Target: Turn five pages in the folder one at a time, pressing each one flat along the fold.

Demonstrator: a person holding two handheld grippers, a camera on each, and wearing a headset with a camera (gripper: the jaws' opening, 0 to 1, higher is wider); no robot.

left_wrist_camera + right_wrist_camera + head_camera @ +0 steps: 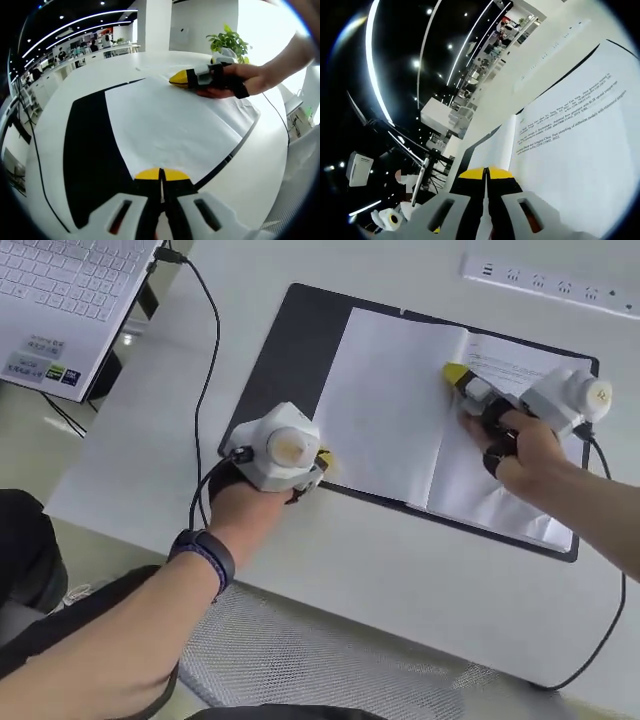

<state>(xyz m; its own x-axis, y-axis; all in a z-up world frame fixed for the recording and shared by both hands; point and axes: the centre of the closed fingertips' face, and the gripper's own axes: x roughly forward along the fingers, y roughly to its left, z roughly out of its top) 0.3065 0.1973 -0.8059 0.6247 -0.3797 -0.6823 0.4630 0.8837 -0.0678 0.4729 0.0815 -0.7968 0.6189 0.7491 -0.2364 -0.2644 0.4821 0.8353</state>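
A black folder (pixel 290 350) lies open on the white table. Its left side carries a blank white page (pixel 385 400) and its right side a printed page (pixel 510 365). My left gripper (pixel 322 462) is shut, with its yellow tips (pixel 161 174) resting at the near edge of the blank page (pixel 165 120). My right gripper (pixel 455 375) is shut too and sits low on the fold near the folder's far end. In the left gripper view the right gripper (pixel 177 77) lies flat on the paper. The right gripper view has its tips (pixel 485 173) at the fold beside the printed page (pixel 580 145).
A white laptop (pixel 60 300) stands at the far left, and a black cable (pixel 205 370) runs from it past the folder. A white power strip (pixel 550 282) lies at the back right. The table's front edge is close to my body. A plant (pixel 227 42) stands beyond the table.
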